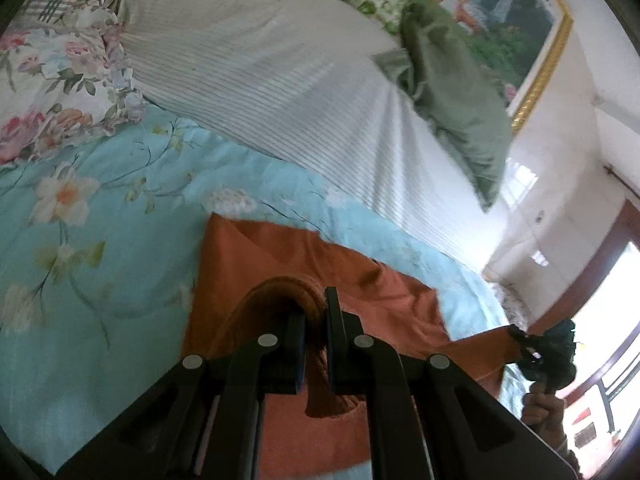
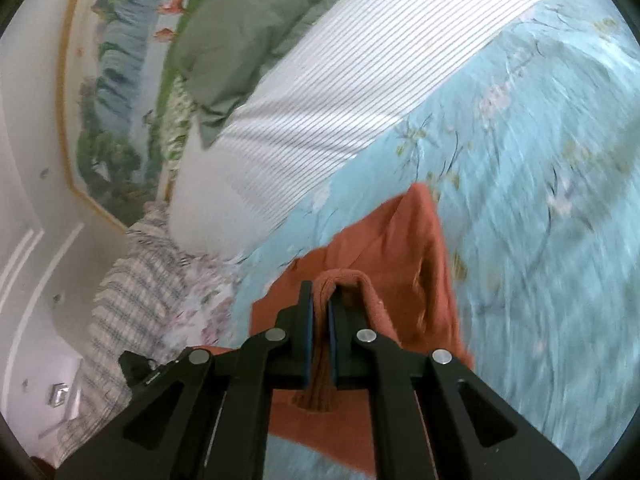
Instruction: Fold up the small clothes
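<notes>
1. Bedroom. The work surface is a bed with a light-blue floral quilt [image 1: 100,216]; a white striped pillow [image 1: 280,92] and a green pillow [image 1: 452,92] lie at its far side, and a gold-framed landscape picture [image 1: 516,12] hangs on the wall behind.
2. The task's thing is an orange garment [image 1: 360,280], small. Part lies on the quilt; its near edge is lifted and strung between the two grippers.
3. Left gripper [image 1: 316,344]: jaws together, clamped on a bunched fold of the orange cloth, pointing slightly downward over the bed.
4. Right gripper [image 2: 320,320]: likewise pinched shut on a ridge of the same garment, tilted a little below level. In the left view it shows at the far right, holding a taut corner, with the person's hand [image 1: 544,404] below it.
5. Handling, my judgement: light, soft, limp knit; it sags and creases wherever unsupported. No breakage risk, though thin cloth could slip from a shallow pinch. Best held at hem or corners, both grips kept apart so the edge stays straight.
6. Both views are smeared; fine detail of the fabric is unreadable.
</notes>
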Demonstrator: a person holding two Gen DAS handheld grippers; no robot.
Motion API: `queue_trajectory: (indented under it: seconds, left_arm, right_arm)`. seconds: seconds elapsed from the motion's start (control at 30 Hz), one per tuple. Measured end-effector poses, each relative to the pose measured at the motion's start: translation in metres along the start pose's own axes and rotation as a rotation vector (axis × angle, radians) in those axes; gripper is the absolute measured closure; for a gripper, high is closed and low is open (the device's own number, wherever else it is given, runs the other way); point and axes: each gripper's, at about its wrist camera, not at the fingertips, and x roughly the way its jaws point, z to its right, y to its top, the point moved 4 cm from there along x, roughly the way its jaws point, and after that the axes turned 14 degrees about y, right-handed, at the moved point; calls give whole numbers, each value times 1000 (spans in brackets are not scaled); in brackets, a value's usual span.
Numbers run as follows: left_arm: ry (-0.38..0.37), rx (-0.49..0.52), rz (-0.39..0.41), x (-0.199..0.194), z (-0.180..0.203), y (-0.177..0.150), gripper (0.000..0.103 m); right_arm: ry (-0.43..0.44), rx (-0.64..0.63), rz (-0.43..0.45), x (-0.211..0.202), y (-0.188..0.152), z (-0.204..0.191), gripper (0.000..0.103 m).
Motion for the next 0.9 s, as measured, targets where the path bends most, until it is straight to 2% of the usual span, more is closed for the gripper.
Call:
queue_trajectory:
  seconds: [0.27,0.33,0.43,0.53,0.6,0.67,0.73,0.8,0.87,0.9]
  left_arm:
    - [85,-28,-41,80,-18,31,97]
    - [102,-46,-67,100,-26,32,97]
    - [144,-49,-110,130,-34,27,96]
    - [193,-46,-165,156,-40,20,96]
    - [182,-74,-188,159,-45,16,94]
    - [168,-77,-184,151,-44,13,87]
    - [163,-44,-171,134,-36,8,70]
    - [130,-2,-171,118,-22,-3,64]
    - [82,53,-197,108,-2,-21,64]
    - [53,76,-215,106,8,-31,62]
  right_arm:
    - [-100,46,-22,49,38,51,96]
    - [-133,59,-43,62,41,66,96]
    - [-233,48,-96,80,38,87,96]
    - [-291,106,-124,87,34,110,95]
    - [-276,139,-114,84,33,115,94]
    - [-269,127,-94,75,33,107,93]
    - [-280,73,-72,65,31,91,88]
    - [-288,-11,-55,57,24,67,82]
    - [-260,-60,-83,61,13,49,80]
    - [-224,-96,-130,67,2,39,80]
